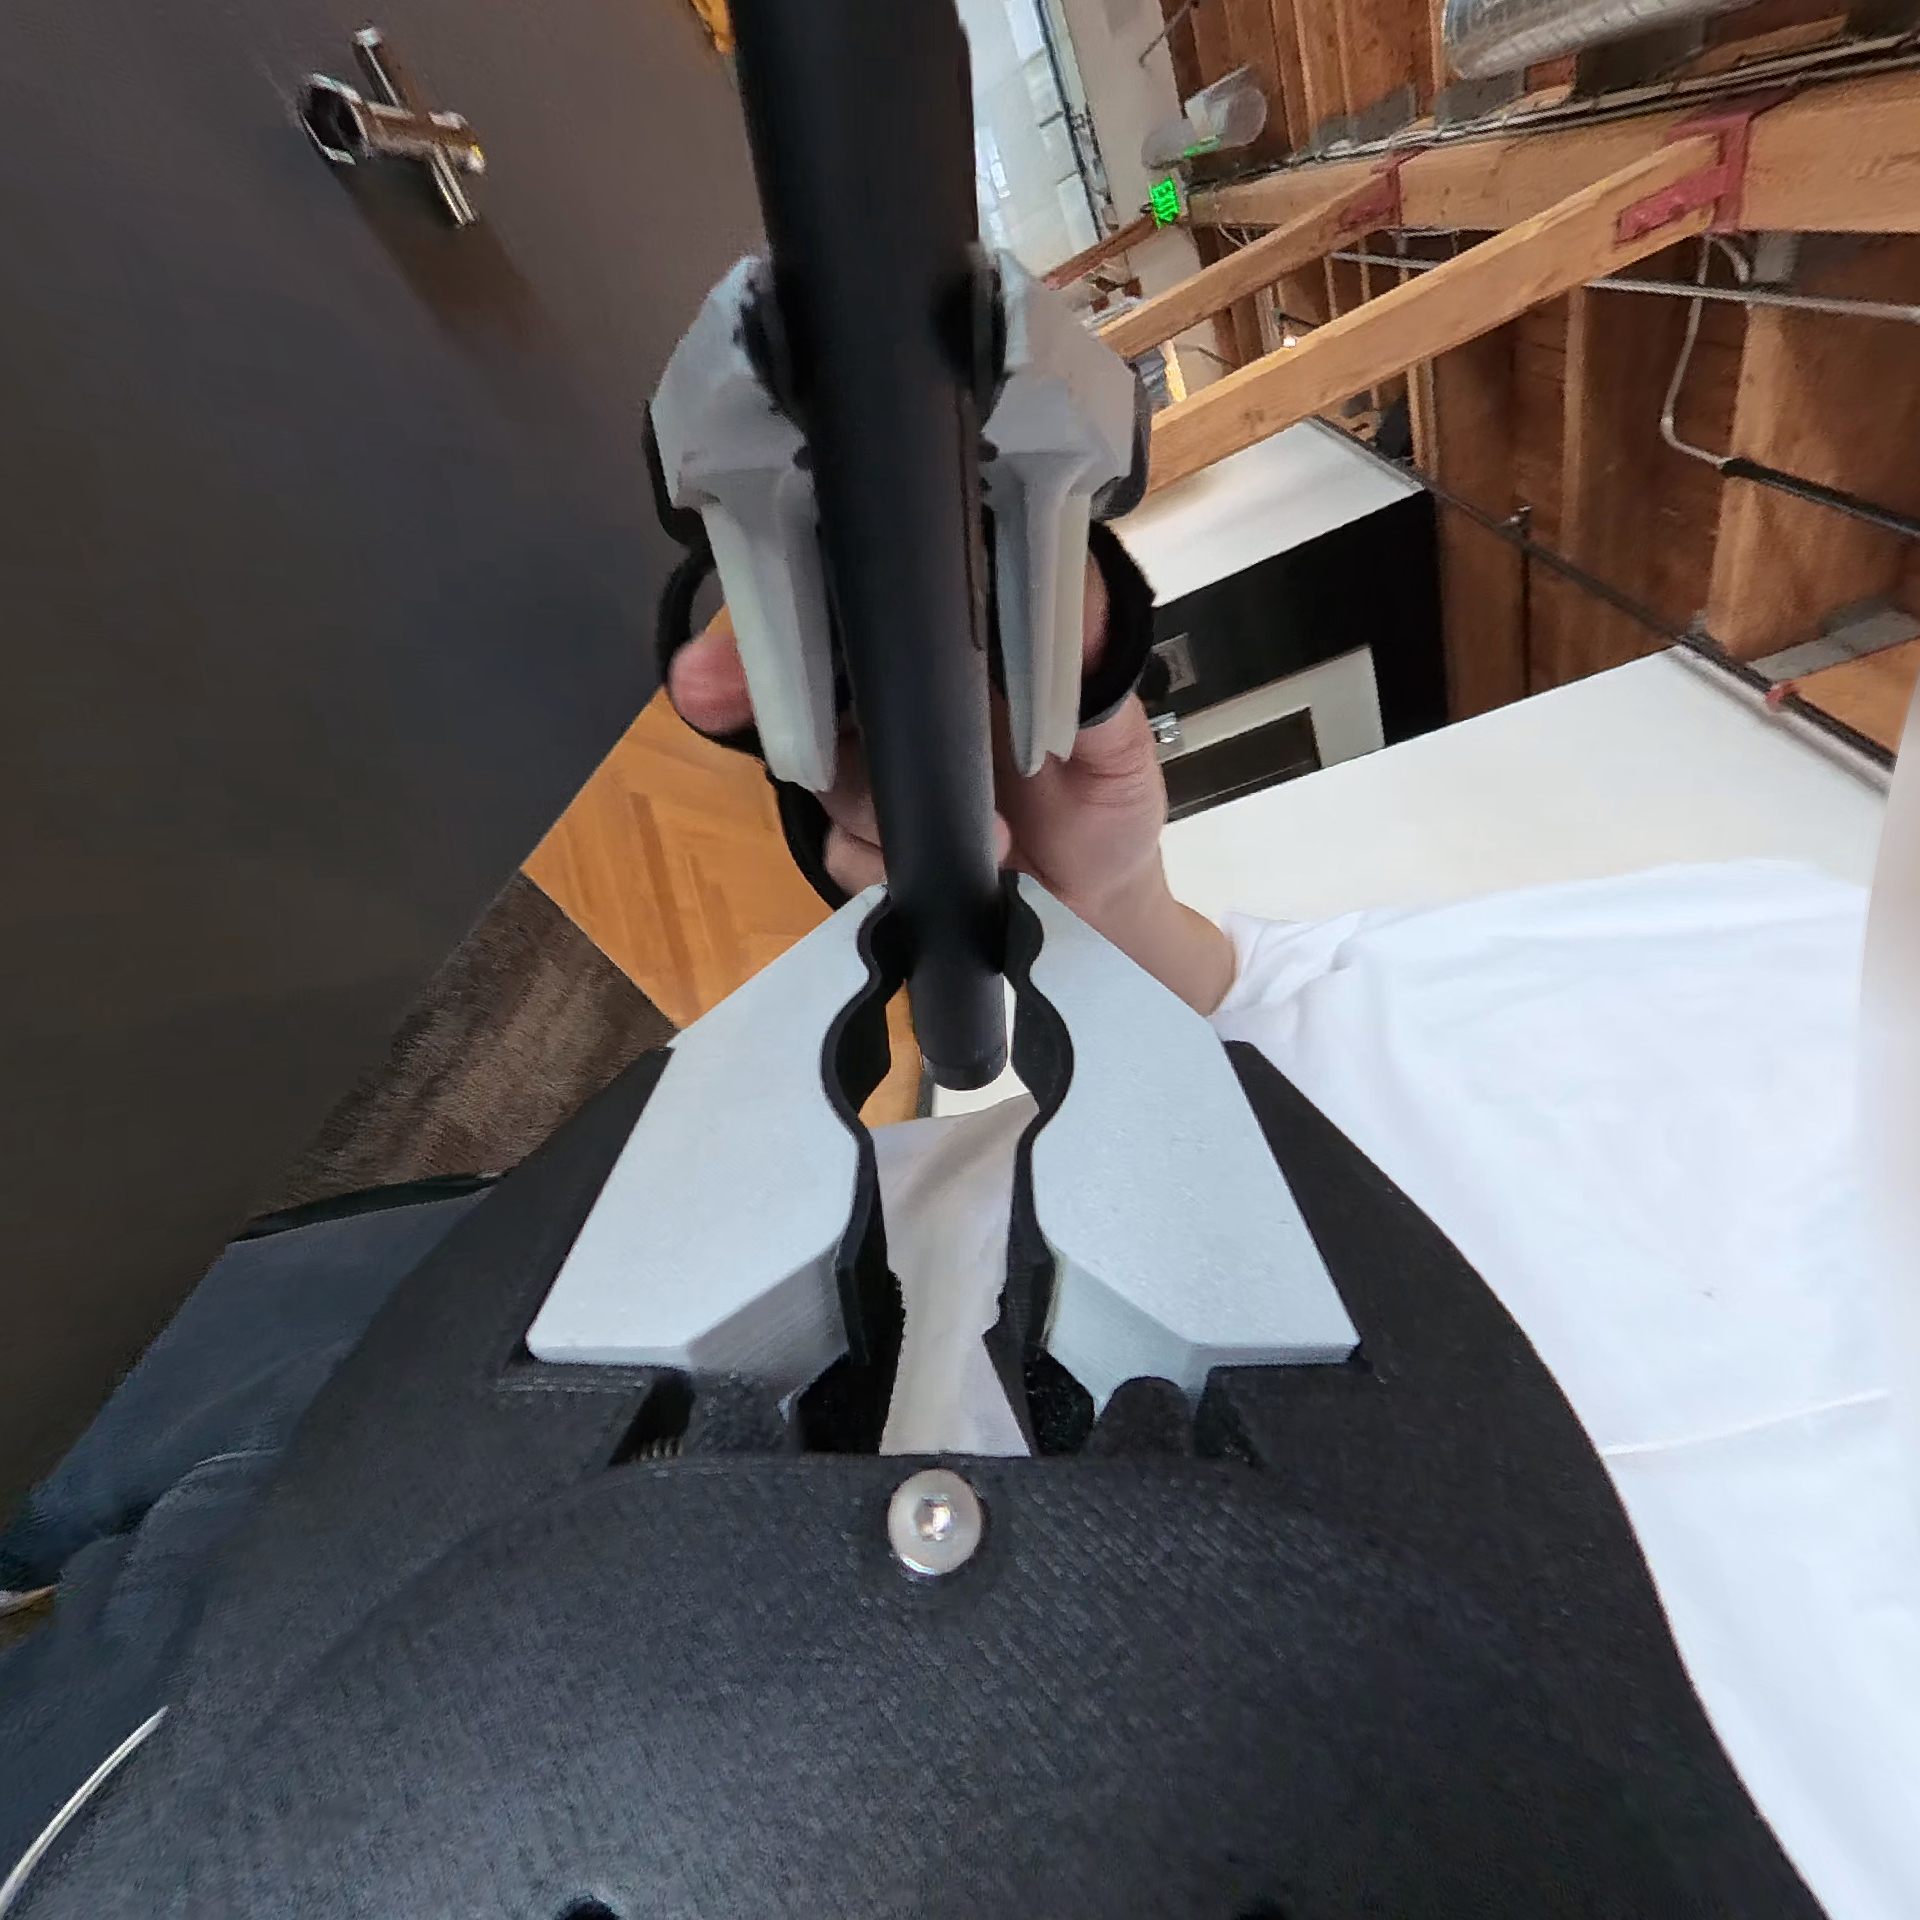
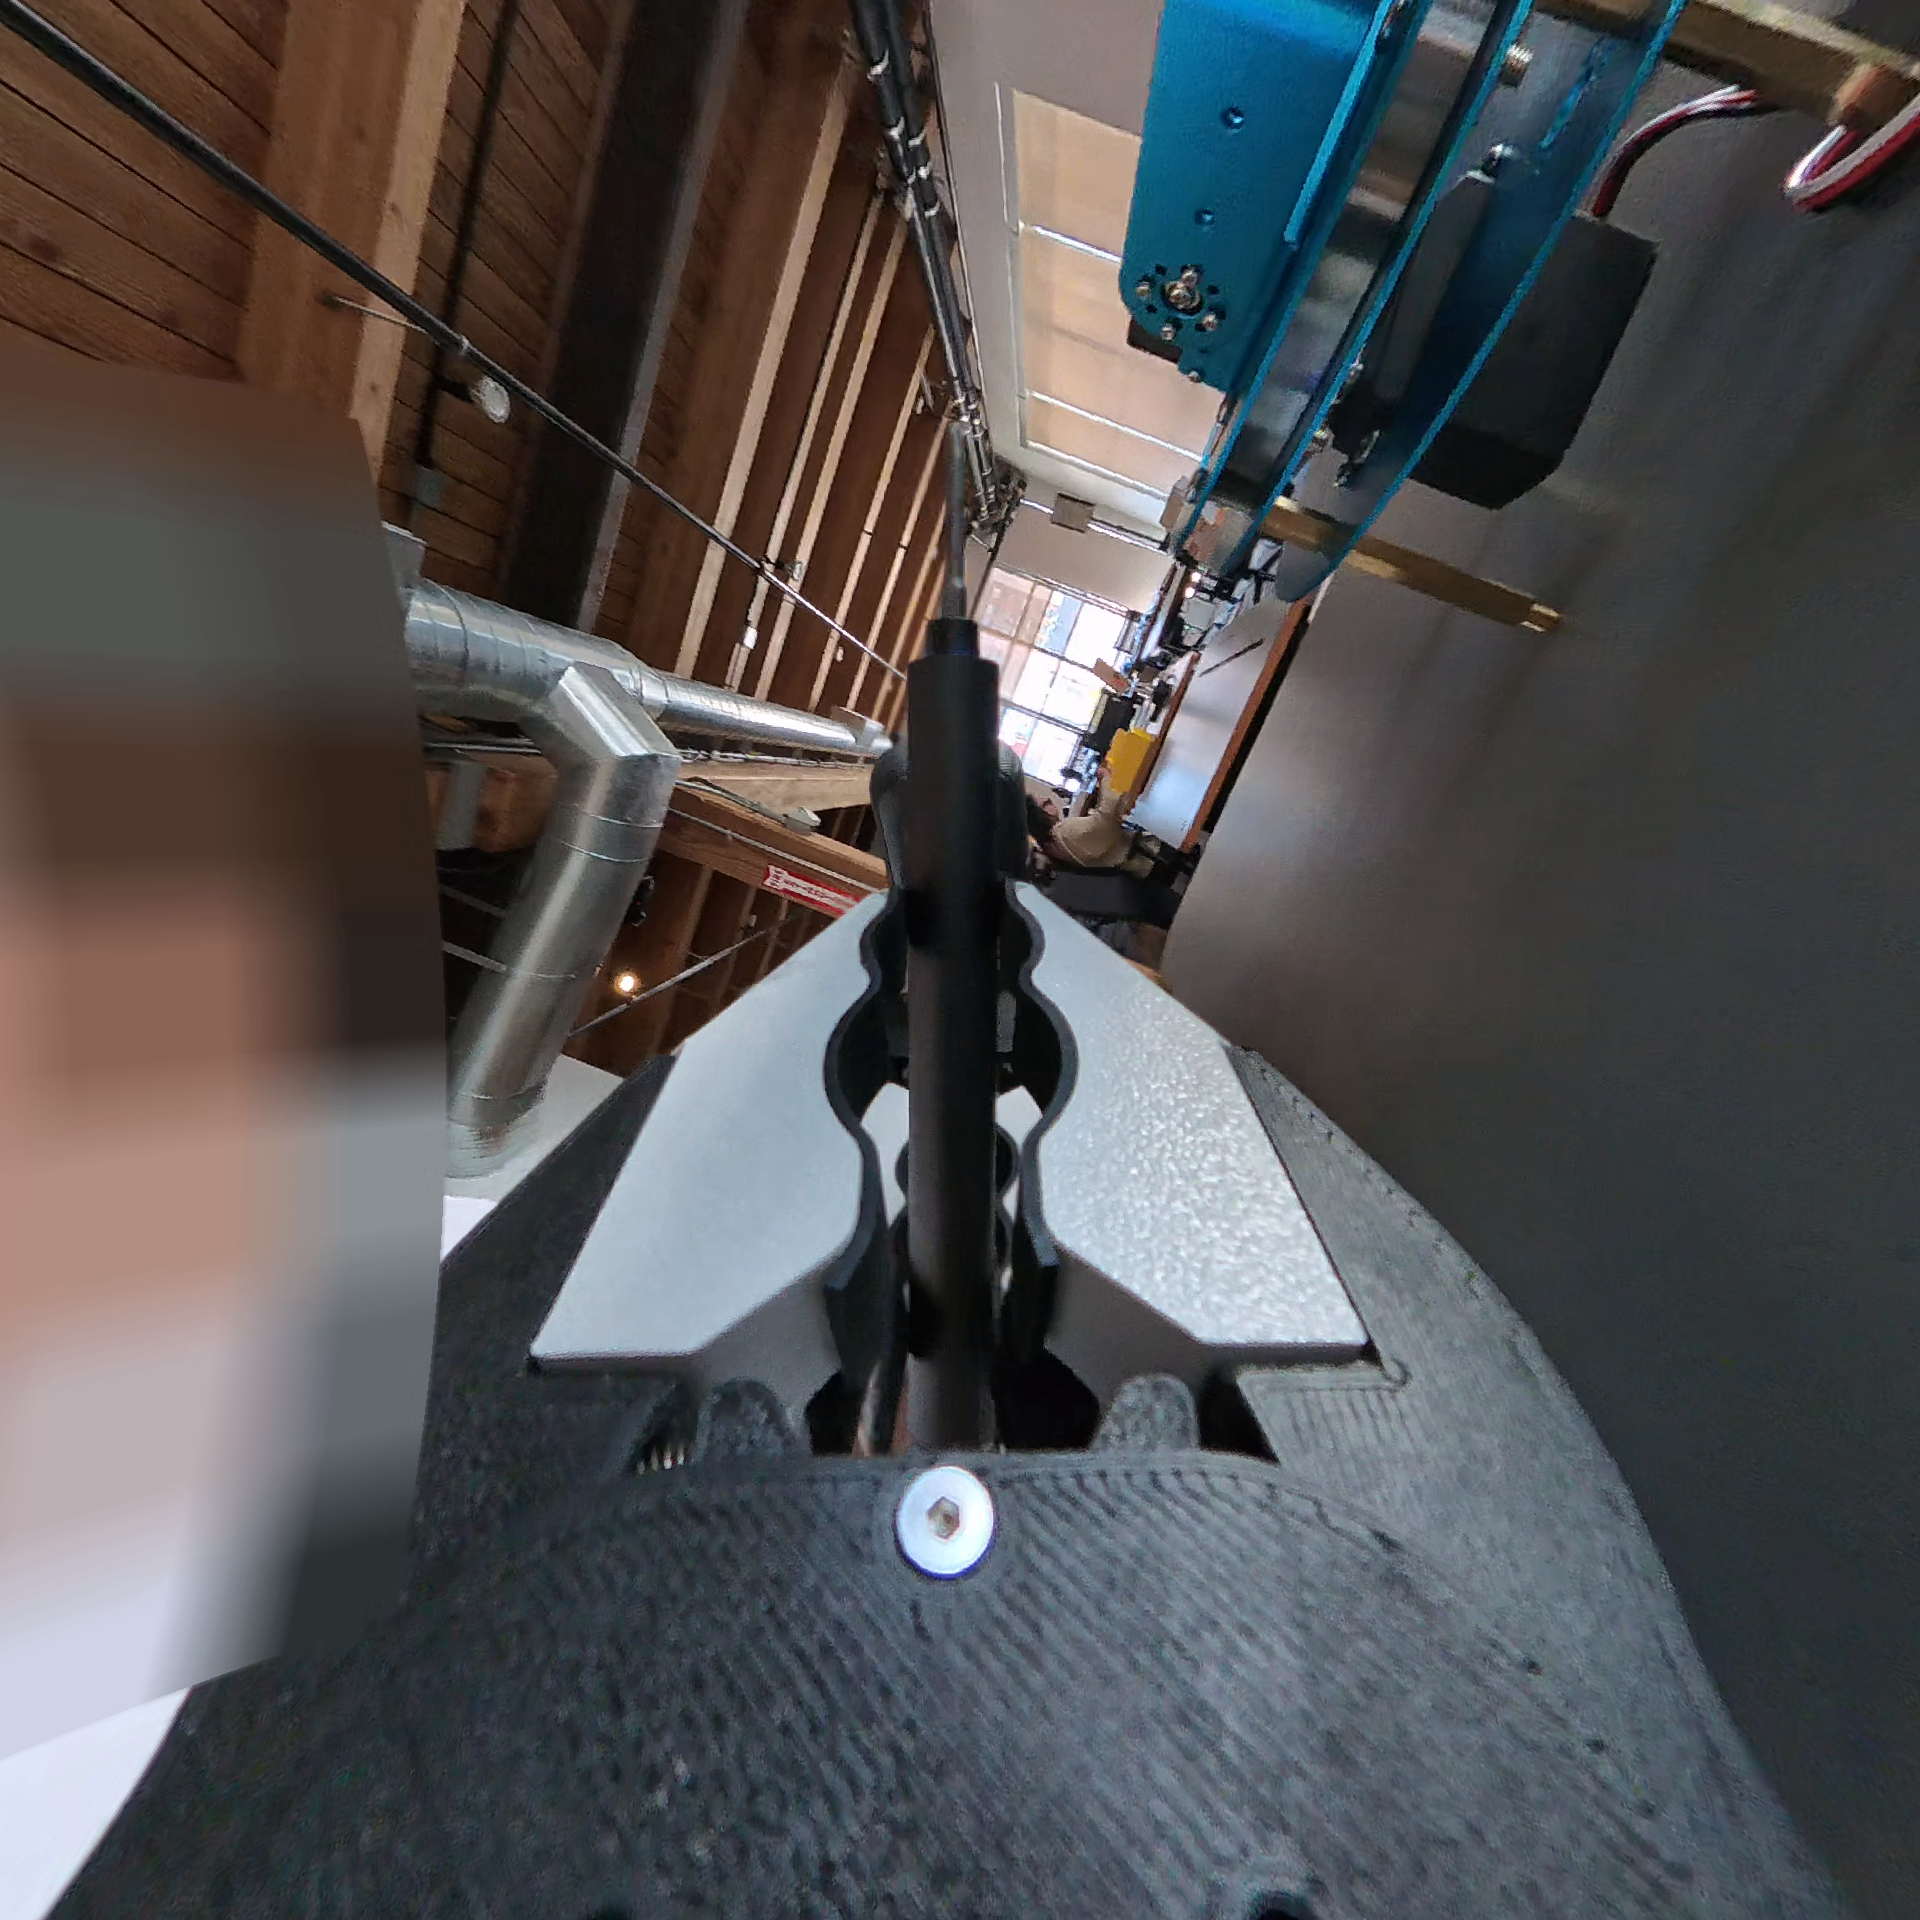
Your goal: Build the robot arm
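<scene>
Left hand-held gripper (image 1: 943,997) is closing narrowly on the butt end of a black screwdriver (image 1: 894,582); right hand-held gripper (image 2: 948,935) is clamping its shaft, bit in the air near the blue bracket (image 2: 1226,197). Judgement: keep both grips coaxial.

Two grey-and-black two-finger grippers (image 1: 943,920) (image 2: 951,914), one long black cylindrical screwdriver (image 1: 894,582), one blue metal bracket (image 2: 1216,197), one silver duct (image 2: 582,790).

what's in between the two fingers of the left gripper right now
In the left wrist view, the butt end of a black screwdriver sits between the left gripper fingertips; the right gripper clamps it farther along.
</scene>
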### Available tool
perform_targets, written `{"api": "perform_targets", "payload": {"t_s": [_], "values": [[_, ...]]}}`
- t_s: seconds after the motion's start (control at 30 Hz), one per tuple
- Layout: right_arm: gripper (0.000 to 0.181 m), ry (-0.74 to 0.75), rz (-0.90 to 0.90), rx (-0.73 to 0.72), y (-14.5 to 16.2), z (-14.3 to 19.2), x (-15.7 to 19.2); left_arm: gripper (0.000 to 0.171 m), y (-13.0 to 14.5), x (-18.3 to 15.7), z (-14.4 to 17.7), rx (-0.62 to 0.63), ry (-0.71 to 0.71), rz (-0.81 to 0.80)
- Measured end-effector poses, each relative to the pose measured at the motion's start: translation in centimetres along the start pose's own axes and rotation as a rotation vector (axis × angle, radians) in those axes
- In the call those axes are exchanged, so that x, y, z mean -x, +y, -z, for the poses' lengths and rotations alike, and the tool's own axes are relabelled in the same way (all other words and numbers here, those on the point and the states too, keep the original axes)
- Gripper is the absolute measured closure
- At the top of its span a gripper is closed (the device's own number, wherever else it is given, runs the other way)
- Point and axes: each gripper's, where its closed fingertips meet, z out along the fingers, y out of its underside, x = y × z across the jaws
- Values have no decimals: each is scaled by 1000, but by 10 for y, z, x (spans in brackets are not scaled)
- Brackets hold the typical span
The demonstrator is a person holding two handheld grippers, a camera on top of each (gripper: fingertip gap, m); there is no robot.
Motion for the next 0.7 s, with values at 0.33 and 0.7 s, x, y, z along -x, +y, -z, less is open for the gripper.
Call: {"api": "perform_targets", "payload": {"t_s": [0.33,0.7], "values": [[129,-66,111,22,-3,-8,15,155,-12,-37,28,-66,245,29],[171,-239,853,-280,-60,49,126,155,-4,-4,72,46,-17,-136]]}}
